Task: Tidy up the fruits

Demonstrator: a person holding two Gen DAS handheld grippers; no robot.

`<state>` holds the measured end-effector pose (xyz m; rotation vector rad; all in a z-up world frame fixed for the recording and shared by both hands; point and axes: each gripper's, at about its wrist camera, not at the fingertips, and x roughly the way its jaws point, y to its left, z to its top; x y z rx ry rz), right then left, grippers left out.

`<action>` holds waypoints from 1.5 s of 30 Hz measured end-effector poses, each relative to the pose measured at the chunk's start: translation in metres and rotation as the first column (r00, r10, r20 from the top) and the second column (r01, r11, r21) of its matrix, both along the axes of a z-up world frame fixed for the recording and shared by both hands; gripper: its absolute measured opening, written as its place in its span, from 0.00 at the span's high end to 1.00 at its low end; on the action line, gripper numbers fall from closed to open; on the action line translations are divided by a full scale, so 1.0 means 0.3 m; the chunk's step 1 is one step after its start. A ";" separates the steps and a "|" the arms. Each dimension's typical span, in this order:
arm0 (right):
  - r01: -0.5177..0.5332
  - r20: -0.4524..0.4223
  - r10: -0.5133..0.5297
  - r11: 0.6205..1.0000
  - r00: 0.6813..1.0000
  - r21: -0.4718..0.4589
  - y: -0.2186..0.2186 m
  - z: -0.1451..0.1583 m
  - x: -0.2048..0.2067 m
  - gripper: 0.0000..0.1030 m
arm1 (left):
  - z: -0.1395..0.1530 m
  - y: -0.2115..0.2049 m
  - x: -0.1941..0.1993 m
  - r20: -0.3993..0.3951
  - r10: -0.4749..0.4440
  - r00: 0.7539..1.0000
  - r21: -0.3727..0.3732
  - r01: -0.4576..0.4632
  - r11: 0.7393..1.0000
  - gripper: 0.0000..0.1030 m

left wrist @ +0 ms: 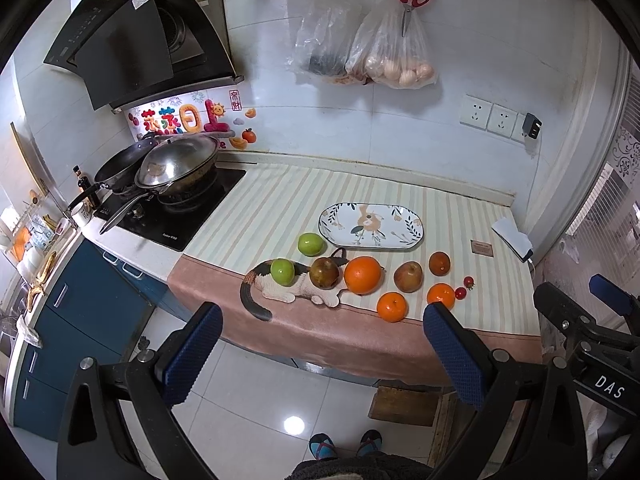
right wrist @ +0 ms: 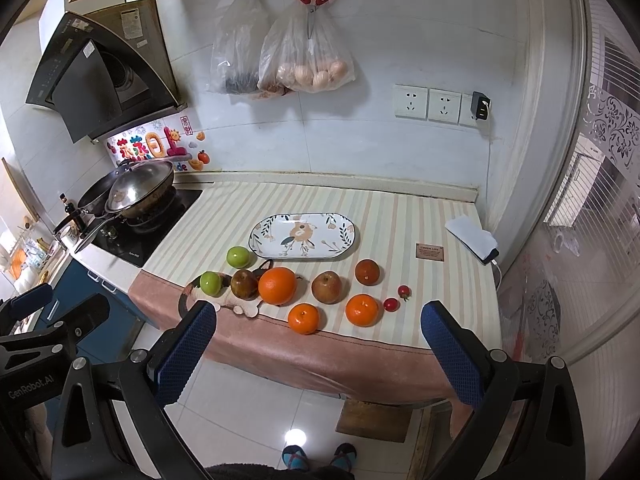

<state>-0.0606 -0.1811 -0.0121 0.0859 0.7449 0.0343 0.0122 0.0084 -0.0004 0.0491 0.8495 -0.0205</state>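
Where lettering reads, left gripper [right wrist: 24, 308] "GenRobot.AI", right gripper [left wrist: 592, 300] "DAS".

My left claw [left wrist: 322, 350] and right claw [right wrist: 318, 346] both wear dark blue, dimpled pads on black frames. The counter [right wrist: 404, 216] carries a cloth striped cream and pale peach, with a plain dusty-pink border. The oval plate [right wrist: 304, 236] is white with a dark rim, painted with dark leaves and a tan flower. I see two green apples [right wrist: 239, 257], one big orange [right wrist: 277, 286], two small bright tangerines [right wrist: 303, 318], a brownish-red apple [right wrist: 326, 287] and two red cherry tomatoes [right wrist: 391, 304].
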 end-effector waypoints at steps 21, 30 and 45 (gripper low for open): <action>-0.001 -0.001 0.001 1.000 1.000 0.015 0.007 0.007 -0.013 0.00 | 0.028 0.012 0.012 0.011 0.007 1.000 -0.003 -0.007 1.000 0.00; 0.001 0.009 -0.002 0.999 1.000 0.042 -0.011 0.020 -0.025 0.00 | 0.029 0.016 0.014 0.012 0.013 1.000 -0.005 -0.013 1.000 0.00; 0.049 -0.253 0.008 0.975 0.967 0.218 -0.201 -0.320 0.365 0.00 | -0.212 -0.074 0.370 -0.081 0.067 0.994 0.171 -0.052 0.984 0.00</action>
